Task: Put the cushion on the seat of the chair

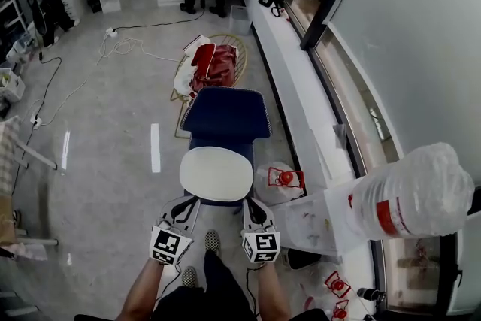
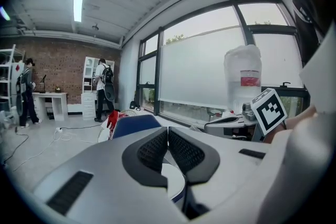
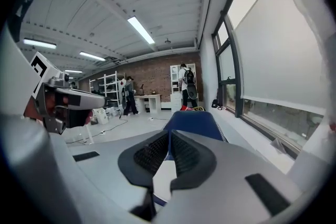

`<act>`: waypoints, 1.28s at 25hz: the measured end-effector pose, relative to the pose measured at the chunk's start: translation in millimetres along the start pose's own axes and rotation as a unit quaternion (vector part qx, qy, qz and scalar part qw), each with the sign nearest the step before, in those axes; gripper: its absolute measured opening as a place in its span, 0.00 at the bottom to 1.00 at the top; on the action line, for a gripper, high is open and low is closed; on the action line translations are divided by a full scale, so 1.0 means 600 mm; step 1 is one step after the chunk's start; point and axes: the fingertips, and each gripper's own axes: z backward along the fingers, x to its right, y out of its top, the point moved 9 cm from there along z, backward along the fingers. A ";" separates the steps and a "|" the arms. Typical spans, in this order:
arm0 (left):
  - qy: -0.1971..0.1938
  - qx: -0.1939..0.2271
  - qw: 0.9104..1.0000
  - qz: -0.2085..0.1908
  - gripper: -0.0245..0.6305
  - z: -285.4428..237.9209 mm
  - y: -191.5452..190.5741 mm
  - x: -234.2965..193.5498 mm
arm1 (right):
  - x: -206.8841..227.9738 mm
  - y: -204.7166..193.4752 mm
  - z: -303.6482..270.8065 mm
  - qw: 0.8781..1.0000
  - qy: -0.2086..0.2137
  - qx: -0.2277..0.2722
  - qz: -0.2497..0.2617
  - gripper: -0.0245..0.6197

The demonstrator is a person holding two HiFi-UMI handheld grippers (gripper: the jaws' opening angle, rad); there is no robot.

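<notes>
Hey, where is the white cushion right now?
Head view, centre: the white cushion lies on the seat of the blue chair, in front of its backrest, its near edge just ahead of the left claw and the right claw.

Open floor left, clutter right
Bare floor [image 1: 105, 139] lies open left of the chair [image 1: 225, 116]; the window ledge [image 1: 297, 79], a large bottle [image 1: 409, 195] and a white bag [image 1: 278, 180] crowd its right, a basket [image 1: 242, 56] behind
</notes>
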 end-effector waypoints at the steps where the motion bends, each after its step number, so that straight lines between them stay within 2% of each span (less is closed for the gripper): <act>1: -0.002 0.004 1.000 0.000 0.07 0.013 0.006 0.006 | -0.008 0.007 0.013 1.000 0.001 0.005 0.002 0.10; 8: 0.002 0.021 1.000 -0.013 0.07 0.093 0.027 0.034 | -0.056 0.047 0.095 0.999 0.005 0.038 0.013 0.10; 19: -0.005 0.043 0.999 -0.027 0.07 0.200 0.047 0.064 | -0.121 0.070 0.208 0.997 -0.008 0.068 0.022 0.10; 24: -0.006 0.047 0.998 -0.048 0.07 0.243 0.050 0.079 | -0.141 0.076 0.249 0.997 -0.014 0.076 0.031 0.10; 32: -0.002 0.055 0.998 -0.043 0.07 0.301 0.047 0.098 | -0.170 0.075 0.306 0.995 -0.023 0.093 0.035 0.10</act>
